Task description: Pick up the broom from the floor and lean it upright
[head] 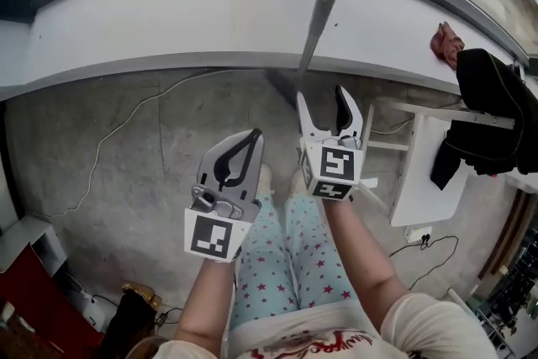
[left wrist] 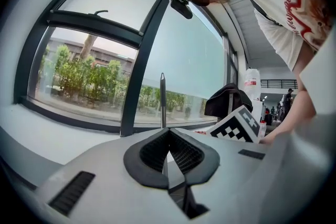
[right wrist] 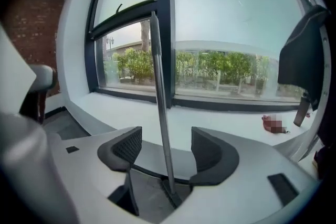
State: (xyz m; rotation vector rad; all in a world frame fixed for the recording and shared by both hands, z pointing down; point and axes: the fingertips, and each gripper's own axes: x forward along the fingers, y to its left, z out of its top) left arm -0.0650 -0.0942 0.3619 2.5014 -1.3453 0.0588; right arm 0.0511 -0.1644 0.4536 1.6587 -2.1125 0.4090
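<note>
The broom's grey handle [head: 313, 25] stands upright on the concrete floor, its top leaning on the white window ledge [head: 168, 29]. My right gripper [head: 324, 101] is open just in front of the handle and does not touch it. In the right gripper view the handle [right wrist: 160, 113] rises between the wide-apart pads [right wrist: 128, 147] with a gap on each side. My left gripper [head: 253, 136] is shut and empty, lower and to the left. In the left gripper view the handle [left wrist: 163, 99] shows above the closed gripper [left wrist: 168, 131]. The broom's head is hidden.
A white rack [head: 424, 172] draped with a black garment [head: 483, 109] stands at the right. A red cloth [head: 446, 42] lies on the ledge. A cable [head: 109, 143] runs over the floor at the left, and a red object [head: 29, 307] sits at the bottom left.
</note>
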